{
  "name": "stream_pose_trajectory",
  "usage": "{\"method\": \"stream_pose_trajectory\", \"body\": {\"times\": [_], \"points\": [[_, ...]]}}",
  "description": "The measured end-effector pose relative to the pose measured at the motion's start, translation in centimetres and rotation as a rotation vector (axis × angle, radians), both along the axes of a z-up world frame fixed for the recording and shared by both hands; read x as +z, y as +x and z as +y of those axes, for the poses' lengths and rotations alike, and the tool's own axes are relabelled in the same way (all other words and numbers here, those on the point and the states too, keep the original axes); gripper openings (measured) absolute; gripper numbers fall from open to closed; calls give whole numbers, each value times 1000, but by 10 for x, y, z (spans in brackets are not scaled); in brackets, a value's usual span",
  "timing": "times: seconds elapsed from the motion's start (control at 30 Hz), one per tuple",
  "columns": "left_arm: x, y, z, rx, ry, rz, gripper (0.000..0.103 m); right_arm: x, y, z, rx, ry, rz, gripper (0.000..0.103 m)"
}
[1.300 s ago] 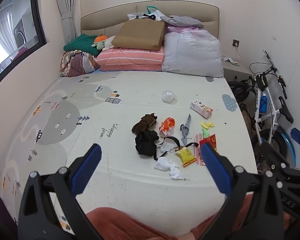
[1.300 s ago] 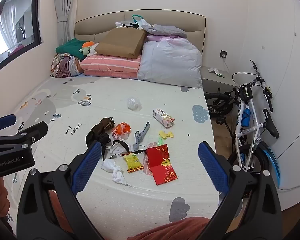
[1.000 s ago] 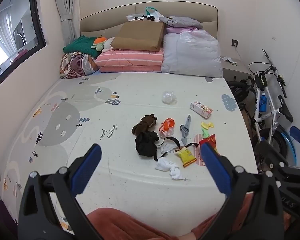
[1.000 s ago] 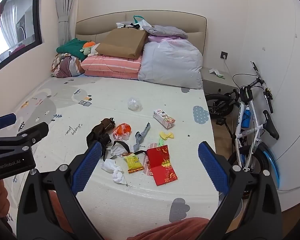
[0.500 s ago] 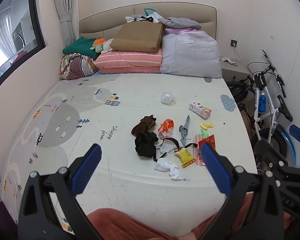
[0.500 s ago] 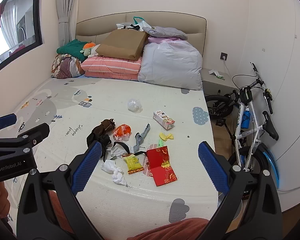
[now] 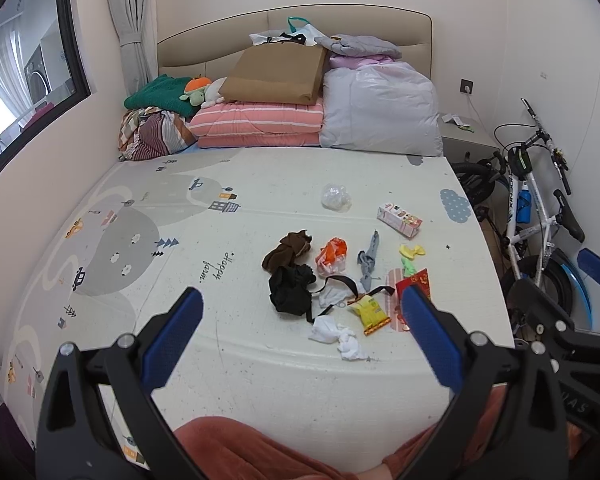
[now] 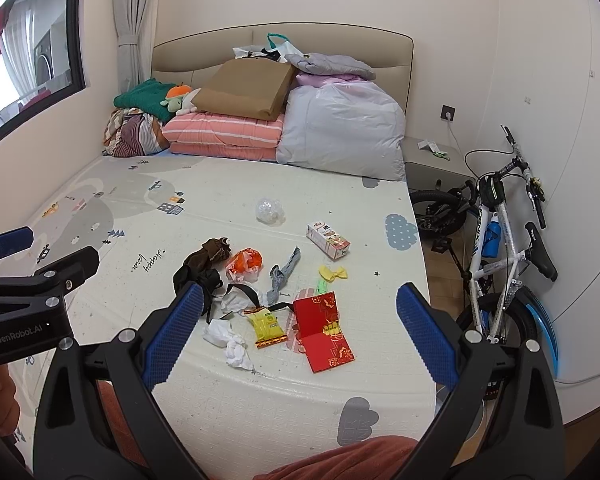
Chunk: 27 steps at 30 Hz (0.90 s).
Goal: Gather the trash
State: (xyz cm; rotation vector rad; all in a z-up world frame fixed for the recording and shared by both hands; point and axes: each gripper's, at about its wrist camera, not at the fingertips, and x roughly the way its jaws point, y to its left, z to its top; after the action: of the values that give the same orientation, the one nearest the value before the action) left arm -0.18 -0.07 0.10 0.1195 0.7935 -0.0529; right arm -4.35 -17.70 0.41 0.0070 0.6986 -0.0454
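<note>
- Both claws, left claw (image 7: 300,330) and right claw (image 8: 298,326), are held spread wide and empty above the bed's pale printed play mat (image 7: 220,240).
- Nothing is judged collected yet: crumpled white tissue (image 8: 228,340), yellow snack wrapper (image 8: 266,326) and red-and-gold envelope (image 8: 324,330) lie scattered mid-mat.

litter (image 8: 276,300) mid-mat (image 8: 260,392) | bedding (image 8: 300,128) behind | bicycle (image 8: 496,240) right of mat

Crumpled white tissues (image 8: 228,340), a yellow snack wrapper (image 8: 266,327) and an open red envelope (image 8: 324,330) lie clustered flat on the bed. Farther back sit an orange wrapper (image 8: 245,264), a pink carton (image 8: 327,241) on its side and a clear plastic wad (image 8: 270,210).
</note>
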Motion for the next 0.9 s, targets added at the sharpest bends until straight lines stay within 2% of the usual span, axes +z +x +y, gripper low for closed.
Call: {"method": "stream_pose_trajectory", "body": {"times": [0.9], "points": [[12, 0, -1, -4, 1, -5, 99, 5, -2, 3, 4, 2, -2, 94]]}}
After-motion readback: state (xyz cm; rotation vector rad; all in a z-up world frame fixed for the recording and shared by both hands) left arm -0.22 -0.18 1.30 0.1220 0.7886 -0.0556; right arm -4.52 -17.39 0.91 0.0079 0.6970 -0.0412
